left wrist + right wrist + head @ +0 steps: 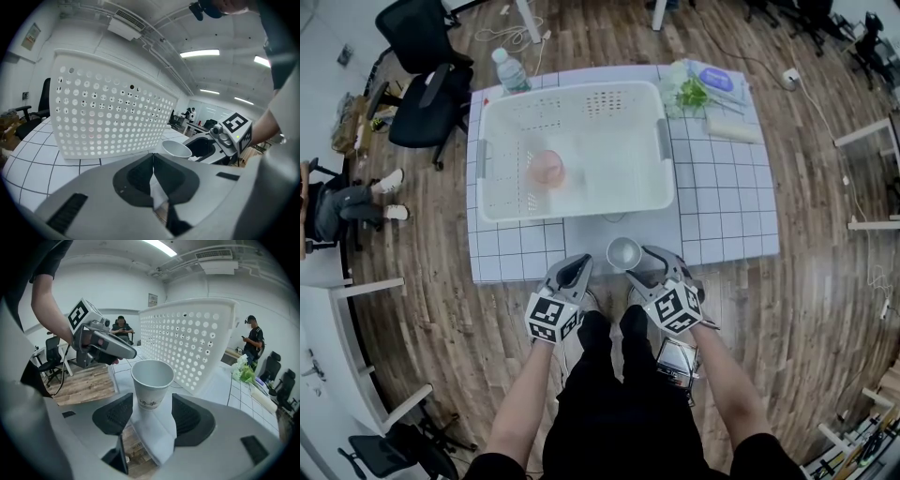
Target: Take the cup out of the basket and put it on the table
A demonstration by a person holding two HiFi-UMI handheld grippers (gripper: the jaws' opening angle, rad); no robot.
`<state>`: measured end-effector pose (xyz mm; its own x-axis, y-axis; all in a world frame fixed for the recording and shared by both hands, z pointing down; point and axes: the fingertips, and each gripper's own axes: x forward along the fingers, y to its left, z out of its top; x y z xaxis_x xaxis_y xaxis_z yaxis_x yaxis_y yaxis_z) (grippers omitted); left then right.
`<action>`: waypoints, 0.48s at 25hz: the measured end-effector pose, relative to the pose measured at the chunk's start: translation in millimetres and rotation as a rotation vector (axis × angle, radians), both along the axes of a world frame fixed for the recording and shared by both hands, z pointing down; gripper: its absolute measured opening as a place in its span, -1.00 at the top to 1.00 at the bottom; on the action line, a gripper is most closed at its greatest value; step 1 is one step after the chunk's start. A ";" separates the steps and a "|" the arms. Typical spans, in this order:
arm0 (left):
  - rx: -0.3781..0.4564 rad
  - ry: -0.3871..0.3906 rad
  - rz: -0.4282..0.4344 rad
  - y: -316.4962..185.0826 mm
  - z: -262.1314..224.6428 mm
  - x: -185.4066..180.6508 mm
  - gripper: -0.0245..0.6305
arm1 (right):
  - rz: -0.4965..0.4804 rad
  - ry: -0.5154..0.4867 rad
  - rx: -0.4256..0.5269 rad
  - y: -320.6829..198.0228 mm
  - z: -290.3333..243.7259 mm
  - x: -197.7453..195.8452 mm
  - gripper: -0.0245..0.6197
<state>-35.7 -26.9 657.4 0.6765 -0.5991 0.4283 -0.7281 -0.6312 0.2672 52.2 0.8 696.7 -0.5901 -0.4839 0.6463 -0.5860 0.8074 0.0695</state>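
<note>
**Q:** Cup (152,380): where?

**A:** White paper, tapered, standing upright on the gridded table (722,234) at lower centre of the head view. It is outside the perforated plastic basket (609,164) and between the right gripper's (151,414) parted jaws.

**Q:** Left gripper (153,174)?

**A:** Jaws together, nothing between them.

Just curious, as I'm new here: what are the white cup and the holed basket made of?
The cup looks like matte white paper: thin rolled rim, print on its side. The basket seems moulded white plastic, slightly glossy, with even rows of holes.

Grey tongs (577,266), marker cubes (553,317), black trousers (614,394).
</note>
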 end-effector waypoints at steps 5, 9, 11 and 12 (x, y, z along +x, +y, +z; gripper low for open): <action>0.026 0.033 -0.012 10.9 -30.6 -2.6 0.90 | 0.041 -0.020 0.043 10.6 -31.4 11.8 0.16; 0.065 0.063 -0.008 24.5 -67.9 -2.0 0.90 | 0.091 -0.079 0.092 19.5 -77.0 16.4 0.16; 0.090 0.079 -0.006 31.0 -87.9 -1.3 0.90 | 0.097 -0.109 0.113 24.4 -101.1 14.6 0.16; 0.105 0.085 -0.006 33.7 -97.7 -1.0 0.90 | 0.095 -0.120 0.123 26.6 -112.3 13.0 0.16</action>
<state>-36.7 6.8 559.7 0.7042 -0.6414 0.3045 -0.7093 -0.6547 0.2611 65.3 27.3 584.5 -0.6071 -0.6120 0.5068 -0.6693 0.7376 0.0890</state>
